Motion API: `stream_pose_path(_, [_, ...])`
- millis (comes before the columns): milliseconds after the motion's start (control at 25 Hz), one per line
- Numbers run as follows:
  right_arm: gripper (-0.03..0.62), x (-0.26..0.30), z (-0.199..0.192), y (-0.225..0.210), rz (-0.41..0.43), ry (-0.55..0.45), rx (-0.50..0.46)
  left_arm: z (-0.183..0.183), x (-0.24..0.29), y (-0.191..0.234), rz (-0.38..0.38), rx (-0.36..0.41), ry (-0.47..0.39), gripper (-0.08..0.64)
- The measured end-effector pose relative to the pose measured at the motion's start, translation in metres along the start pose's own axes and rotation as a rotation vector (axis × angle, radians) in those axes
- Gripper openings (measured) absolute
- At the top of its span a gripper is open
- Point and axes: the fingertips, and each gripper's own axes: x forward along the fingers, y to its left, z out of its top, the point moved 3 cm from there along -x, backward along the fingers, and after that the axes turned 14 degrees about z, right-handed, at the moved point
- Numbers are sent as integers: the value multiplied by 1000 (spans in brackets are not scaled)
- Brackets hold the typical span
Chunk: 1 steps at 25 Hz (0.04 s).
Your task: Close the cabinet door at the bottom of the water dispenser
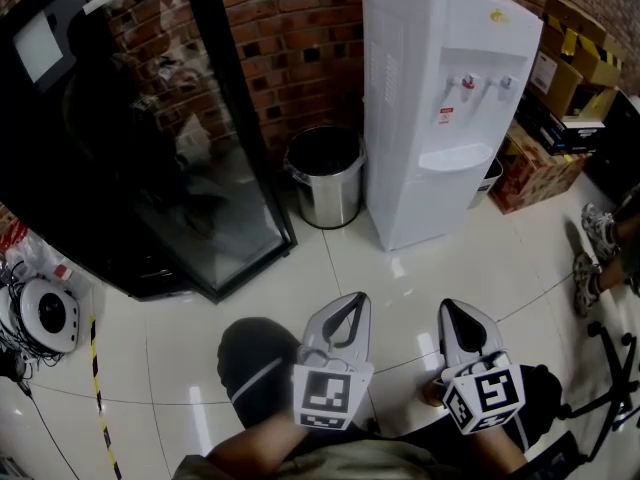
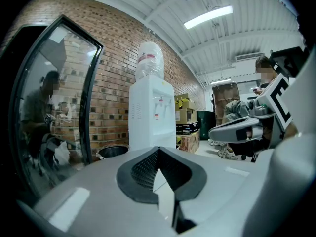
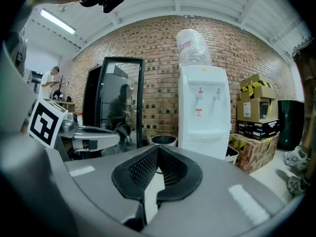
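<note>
A tall white dispenser [image 1: 420, 118] stands upright at the floor's [image 1: 400, 288] far edge, back against a brick wall [image 1: 300, 38]. A clear bottle [image 3: 190, 46] sits on top, with two taps [image 1: 485, 81] on the front. Its bottom door [image 1: 450, 203] looks flush and closed.

Warehouse-like storeroom: bare brick wall [image 1: 300, 28], stacked cardboard boxes [image 1: 575, 63], strip-lit ribbed ceiling [image 3: 163, 1].

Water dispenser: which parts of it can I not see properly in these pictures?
- Head view: the top edge cuts off the bottle on the water dispenser; the outline of its bottom door is too faint.
- Left gripper view: the left tool hides its base.
- Right gripper view: the right tool hides its base.
</note>
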Motion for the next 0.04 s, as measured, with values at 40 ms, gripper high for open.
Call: stream_pose_path(40, [0, 1, 0, 0, 1, 1, 0, 0, 0, 0, -1, 0, 1, 1])
